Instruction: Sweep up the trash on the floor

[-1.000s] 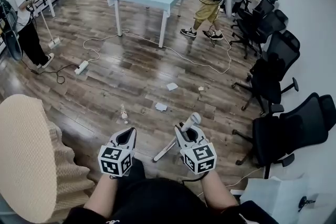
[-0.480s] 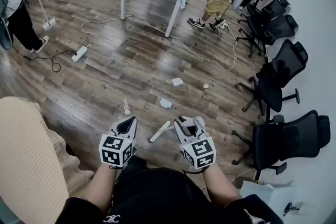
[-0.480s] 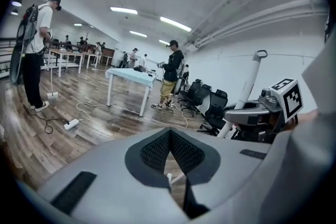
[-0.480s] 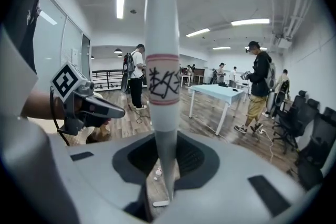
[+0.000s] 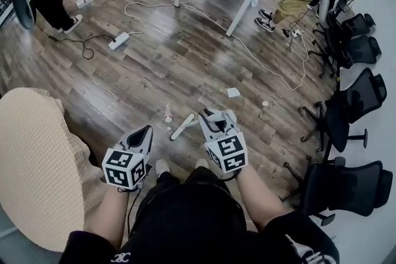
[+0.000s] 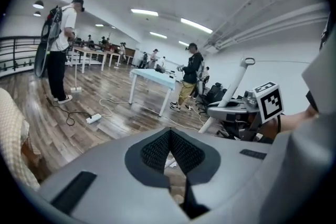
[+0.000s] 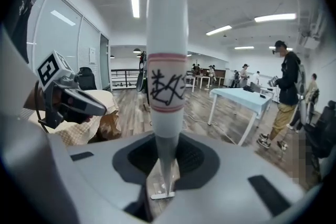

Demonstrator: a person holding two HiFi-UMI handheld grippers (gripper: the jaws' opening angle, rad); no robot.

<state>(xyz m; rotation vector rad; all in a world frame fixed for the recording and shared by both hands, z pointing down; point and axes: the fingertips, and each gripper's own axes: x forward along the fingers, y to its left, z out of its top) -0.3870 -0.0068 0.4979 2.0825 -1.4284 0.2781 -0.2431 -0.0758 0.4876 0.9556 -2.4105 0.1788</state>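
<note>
1 handle in right hand-held gripper

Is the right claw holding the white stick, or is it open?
Shut on it. In the right gripper view the right gripper has its jaws pressed against both sides of the white stick.

The broom handle bears black handwriting, not legible.
</note>
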